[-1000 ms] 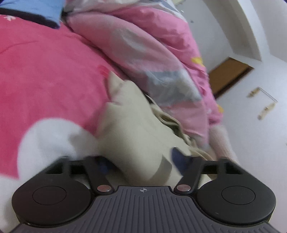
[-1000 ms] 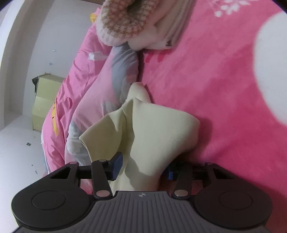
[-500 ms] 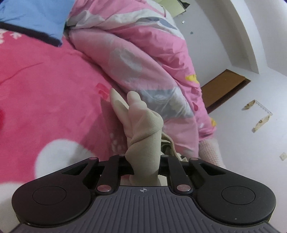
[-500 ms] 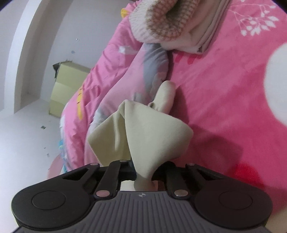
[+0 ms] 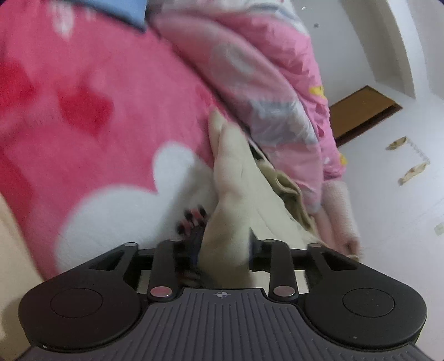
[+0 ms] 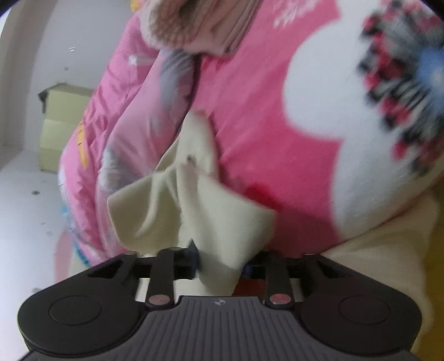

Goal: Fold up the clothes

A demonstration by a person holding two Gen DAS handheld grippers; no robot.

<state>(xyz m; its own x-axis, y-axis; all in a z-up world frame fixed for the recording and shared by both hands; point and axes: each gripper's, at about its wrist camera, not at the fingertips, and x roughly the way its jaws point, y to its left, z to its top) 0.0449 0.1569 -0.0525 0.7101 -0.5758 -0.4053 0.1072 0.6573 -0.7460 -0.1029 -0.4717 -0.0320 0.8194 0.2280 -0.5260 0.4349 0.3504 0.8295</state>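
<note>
A cream garment (image 5: 236, 194) lies bunched on the pink blanket (image 5: 97, 125), its near end rising between the jaws of my left gripper (image 5: 223, 244). Those jaws are opening, and a strip of blanket pattern shows between the left finger and the cloth. In the right wrist view the same cream garment (image 6: 194, 200) fans out in loose folds in front of my right gripper (image 6: 220, 258). Its jaws are opening too, with a tail of cloth hanging between them and a gap beside the right pad. Both views are motion-blurred.
A puffy pink quilt (image 5: 263, 83) (image 6: 125, 138) is heaped along the garment's far side. A fuzzy pink garment (image 6: 194, 22) lies beyond it, and a blue item (image 5: 116, 8) sits at the blanket's top. A pale green box (image 6: 61, 125) stands on the white floor.
Both grippers closed on the cream garment half a second ago, and their jaws now stand apart again. Both have slid across the bed; the white heart patch and a dark pattern came into view.
</note>
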